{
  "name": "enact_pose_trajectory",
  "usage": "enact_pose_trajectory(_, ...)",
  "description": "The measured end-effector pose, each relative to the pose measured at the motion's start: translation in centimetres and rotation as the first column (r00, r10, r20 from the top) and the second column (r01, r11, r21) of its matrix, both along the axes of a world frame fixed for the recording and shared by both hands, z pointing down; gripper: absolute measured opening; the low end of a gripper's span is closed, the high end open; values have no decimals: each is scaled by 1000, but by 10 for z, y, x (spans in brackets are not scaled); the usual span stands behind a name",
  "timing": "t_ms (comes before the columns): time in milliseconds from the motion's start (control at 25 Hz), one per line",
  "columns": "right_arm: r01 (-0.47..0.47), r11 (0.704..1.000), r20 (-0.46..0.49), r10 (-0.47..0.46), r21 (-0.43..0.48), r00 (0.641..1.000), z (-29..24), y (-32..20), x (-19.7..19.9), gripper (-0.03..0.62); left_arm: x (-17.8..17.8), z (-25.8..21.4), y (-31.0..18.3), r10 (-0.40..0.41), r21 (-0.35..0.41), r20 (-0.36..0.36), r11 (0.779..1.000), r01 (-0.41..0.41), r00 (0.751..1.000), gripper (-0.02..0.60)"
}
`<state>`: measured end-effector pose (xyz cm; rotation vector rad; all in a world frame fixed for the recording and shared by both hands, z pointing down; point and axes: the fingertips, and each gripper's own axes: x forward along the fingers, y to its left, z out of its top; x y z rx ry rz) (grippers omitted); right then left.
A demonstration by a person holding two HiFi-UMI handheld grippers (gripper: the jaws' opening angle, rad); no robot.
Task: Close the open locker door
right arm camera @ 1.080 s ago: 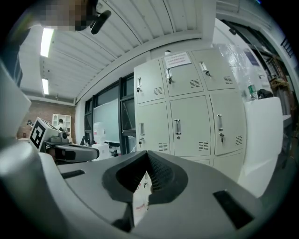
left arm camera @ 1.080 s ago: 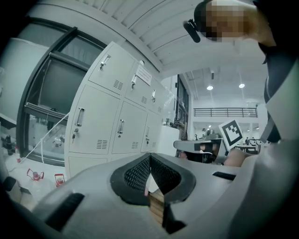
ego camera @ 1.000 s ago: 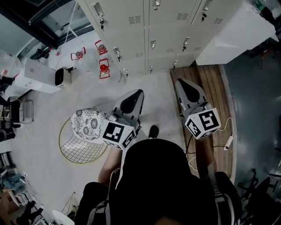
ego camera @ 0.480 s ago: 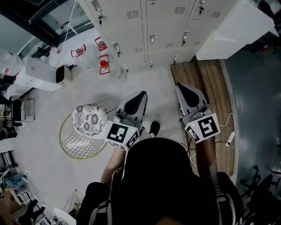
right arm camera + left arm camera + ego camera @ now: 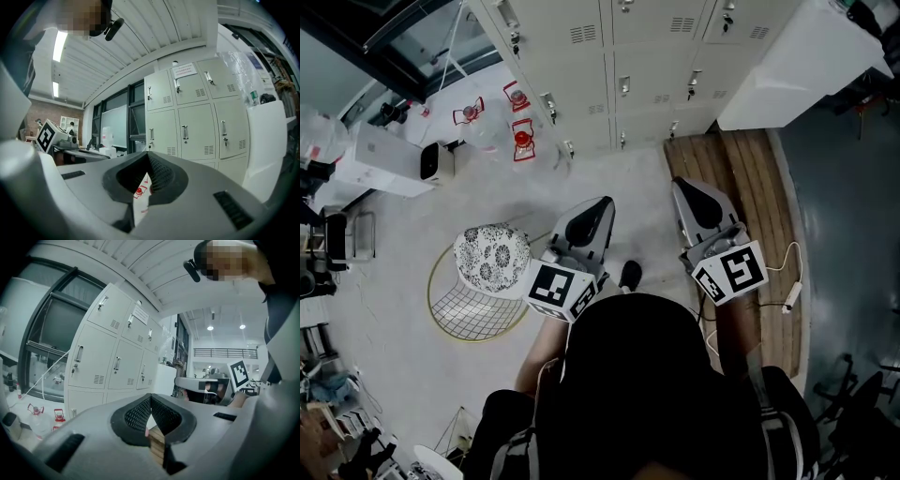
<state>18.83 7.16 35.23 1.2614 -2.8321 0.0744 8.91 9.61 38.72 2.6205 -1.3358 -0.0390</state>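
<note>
Locker bank [image 5: 656, 66]: no open door visible; approach stage. L tool [image 5: 600, 202], R tool [image 5: 683, 186] closed, empty. Next: locate door, push.

Lockers [image 5: 656, 84]: painted metal, matt cream. Platform [image 5: 759, 178]: bare wood slats. Wire chair [image 5: 473, 309]: thin metal. Cushion [image 5: 490, 260]: patterned cloth. Left gripper [image 5: 150, 397]: matt grey plastic, dimpled black pads [image 5: 136, 418].

my left gripper [image 5: 598, 204]: drawn back a little from the lockers [image 5: 649, 86]
my right gripper [image 5: 683, 187]: drawn back likewise
lockers: slightly higher in the head view
</note>
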Motion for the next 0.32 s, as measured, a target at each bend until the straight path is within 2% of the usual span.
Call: enact_pose_trajectory(320, 0, 1000, 11, 0, -4, 1000, 0, 0, -8, 3, -3, -3, 1, -3, 4, -3, 1000, 3, 1000, 18)
